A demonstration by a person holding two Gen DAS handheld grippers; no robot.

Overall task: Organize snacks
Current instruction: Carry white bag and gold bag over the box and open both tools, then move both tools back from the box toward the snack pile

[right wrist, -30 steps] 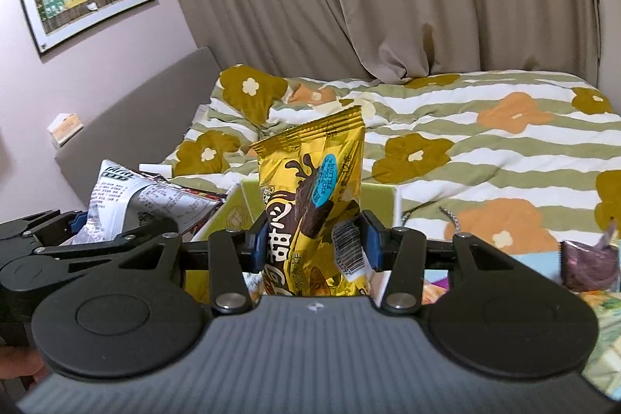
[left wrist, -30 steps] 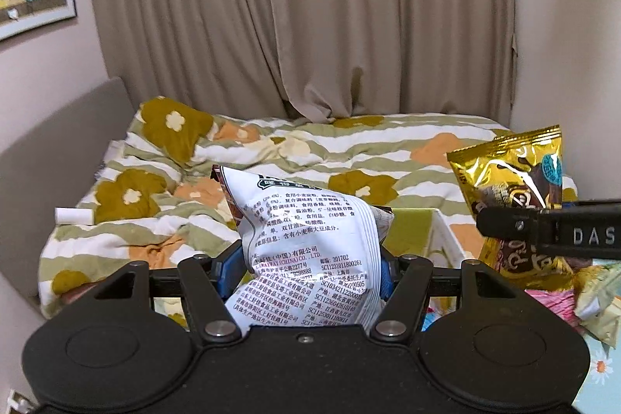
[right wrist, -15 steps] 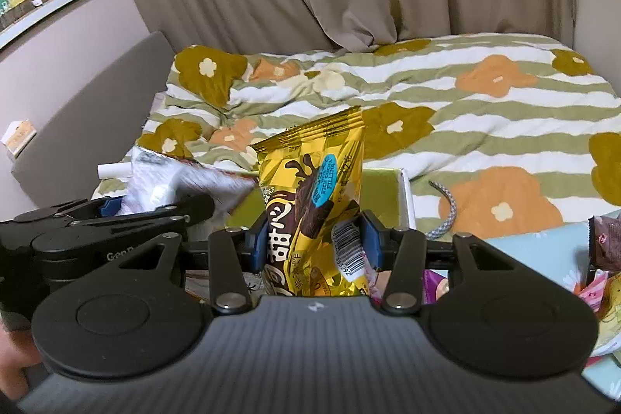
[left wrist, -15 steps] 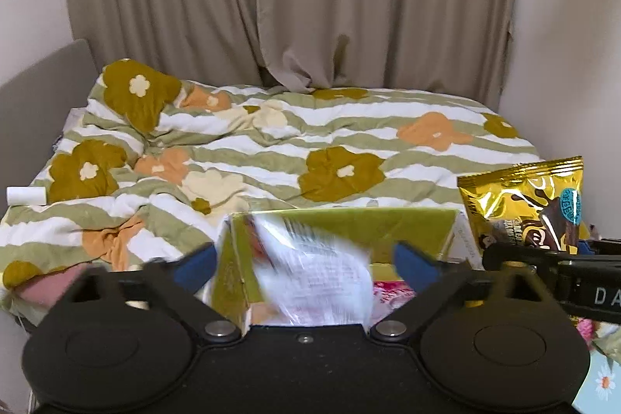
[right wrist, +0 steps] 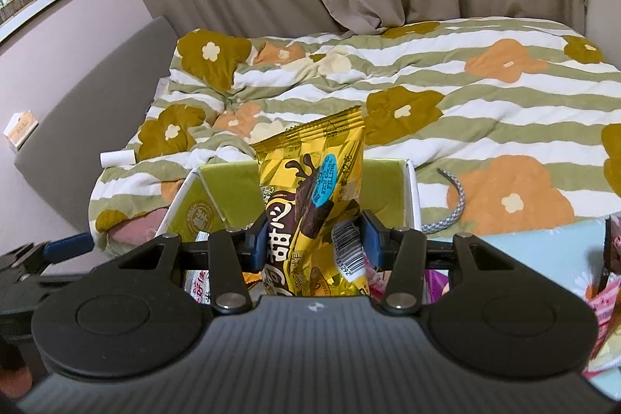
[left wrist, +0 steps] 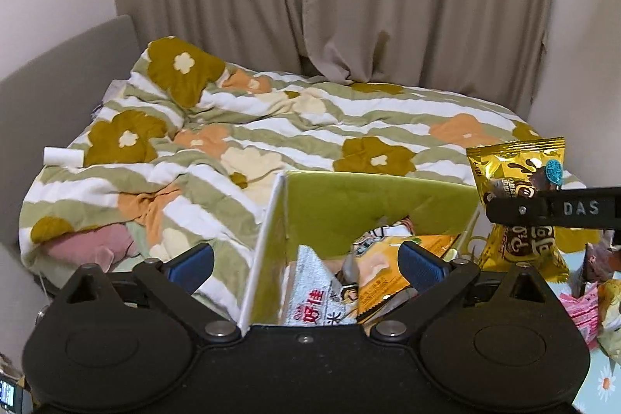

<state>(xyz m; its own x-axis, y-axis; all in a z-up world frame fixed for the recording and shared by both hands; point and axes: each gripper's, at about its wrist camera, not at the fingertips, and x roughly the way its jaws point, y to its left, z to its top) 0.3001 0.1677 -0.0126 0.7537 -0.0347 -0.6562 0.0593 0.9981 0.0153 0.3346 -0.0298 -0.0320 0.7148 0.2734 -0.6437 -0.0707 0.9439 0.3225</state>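
several packets, a white rice-cracker bag [left wrist: 314, 301] among them, are already lodged in the green box [left wrist: 372, 196]. the left claw [left wrist: 306, 258] is spread and empty above it; a second ago that white bag was clamped there. the gold packet [right wrist: 314, 204] is gripped by the right claw [right wrist: 310, 239], as before, now over the box. loose snacks [left wrist: 582, 313] are left on the worktop [left wrist: 601, 387].

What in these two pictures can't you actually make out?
- Box bottom: both views, covered by snacks and the gripper bodies.
- White packet: left view, lower part cut off by the left hand-held gripper.
- Gold bag: right view, its base sits behind the right hand-held gripper.
- Pink packets: left view, cropped at the frame edge, print unreadable.
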